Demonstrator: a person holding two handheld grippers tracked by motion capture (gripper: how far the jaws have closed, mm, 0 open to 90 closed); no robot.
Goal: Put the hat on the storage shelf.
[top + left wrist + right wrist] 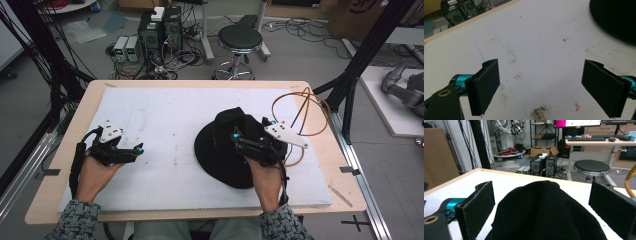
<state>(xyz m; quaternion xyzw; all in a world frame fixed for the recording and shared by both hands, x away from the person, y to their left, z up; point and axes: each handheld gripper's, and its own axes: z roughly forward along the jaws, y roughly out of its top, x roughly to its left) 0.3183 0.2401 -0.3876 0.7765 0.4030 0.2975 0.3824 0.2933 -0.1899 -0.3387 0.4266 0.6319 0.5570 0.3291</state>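
A black brimmed hat (227, 150) lies on the white mat (165, 125) at the right of the table. My right gripper (248, 139) hovers over the hat's near right side, open, its jaws standing wide on either side of the hat's crown (544, 207). My left gripper (132, 150) rests low over the mat at the left, well apart from the hat, also open with nothing between its pads (486, 87). The hat's brim (616, 17) shows at the top right corner of the left gripper view.
A thin brown wire hoop stand (300, 117) stands at the mat's right edge, just behind my right hand. The mat carries dirt smudges (540, 112). Beyond the far table edge are a black stool (240, 42) and computer boxes (160, 30) on the floor.
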